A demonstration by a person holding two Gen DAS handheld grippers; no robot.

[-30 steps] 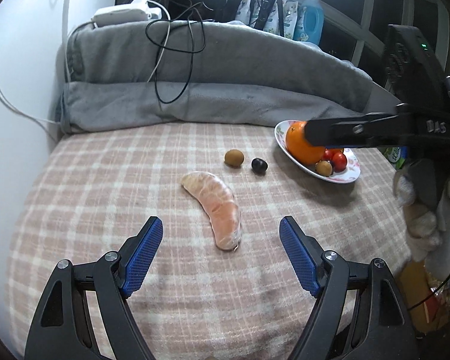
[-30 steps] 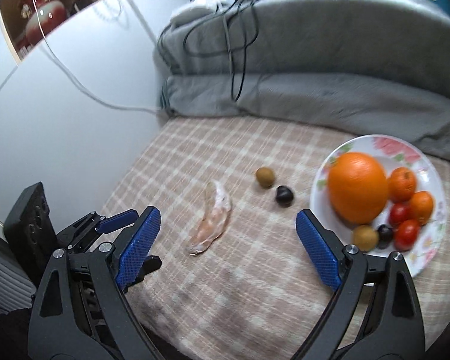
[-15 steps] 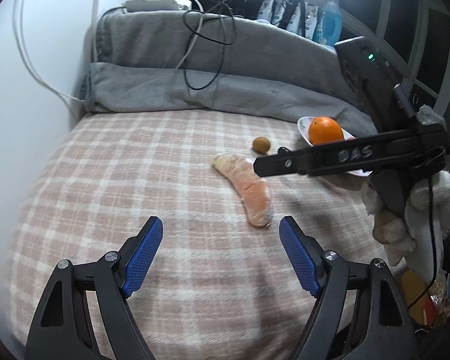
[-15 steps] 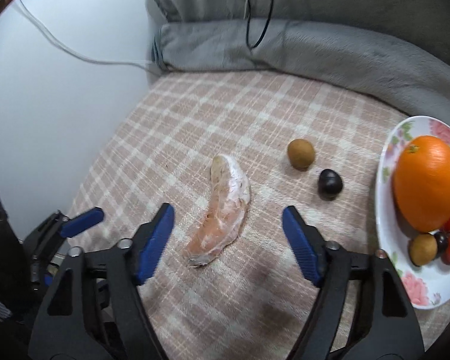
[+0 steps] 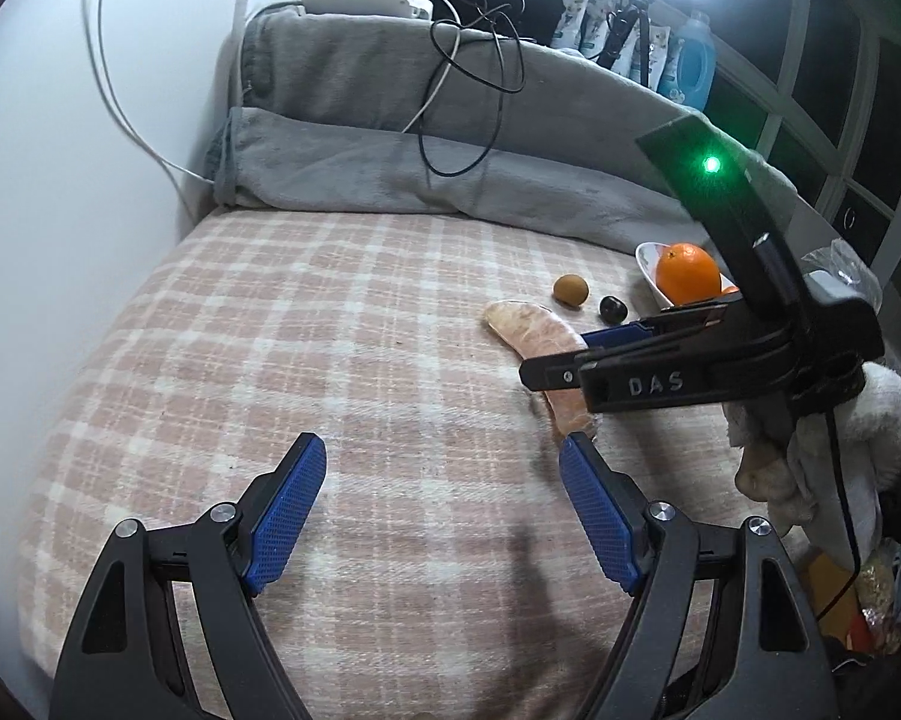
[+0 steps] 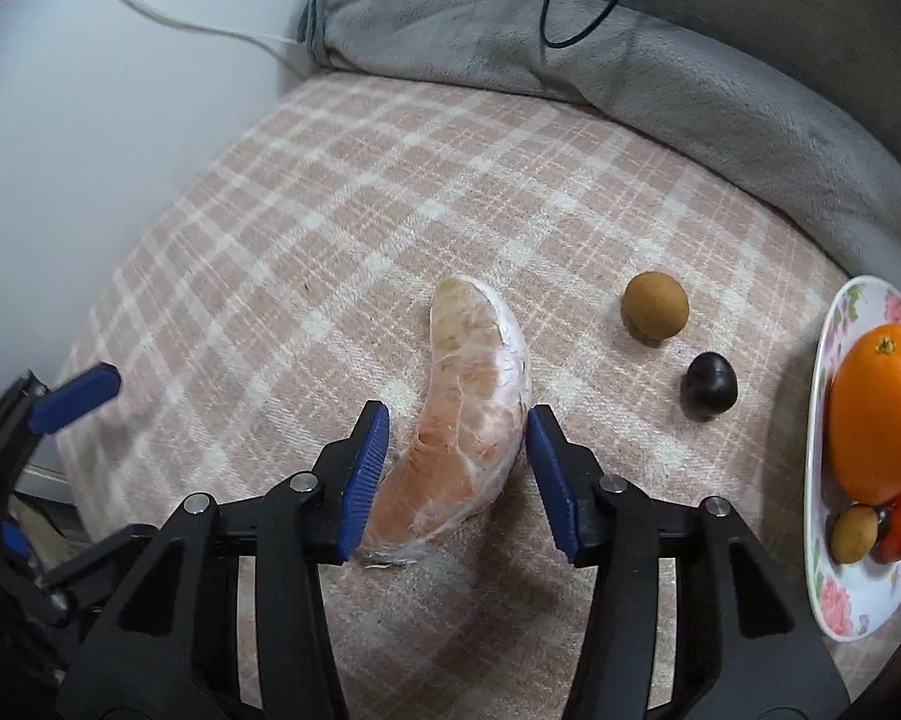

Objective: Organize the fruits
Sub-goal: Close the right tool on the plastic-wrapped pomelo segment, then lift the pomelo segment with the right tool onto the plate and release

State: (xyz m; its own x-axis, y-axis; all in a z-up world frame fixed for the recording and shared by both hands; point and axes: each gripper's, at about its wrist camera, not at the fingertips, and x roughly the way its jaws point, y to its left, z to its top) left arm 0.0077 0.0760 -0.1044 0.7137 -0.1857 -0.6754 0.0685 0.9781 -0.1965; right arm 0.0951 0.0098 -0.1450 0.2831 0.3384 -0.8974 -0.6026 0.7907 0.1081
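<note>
— Where's the segment?
— Low centre of my right view: pomelo segment (image 6: pixel 474 420) on the bed (image 6: pixel 270 228). A second ago it lay ahead; now my right gripper (image 6: pixel 456 474) straddles it, jaws apart, narrower.
— Your left?
— Left gripper (image 5: pixel 441 510) hangs back, jaws wide. Plate (image 6: pixel 834 600) at right edge.
</note>
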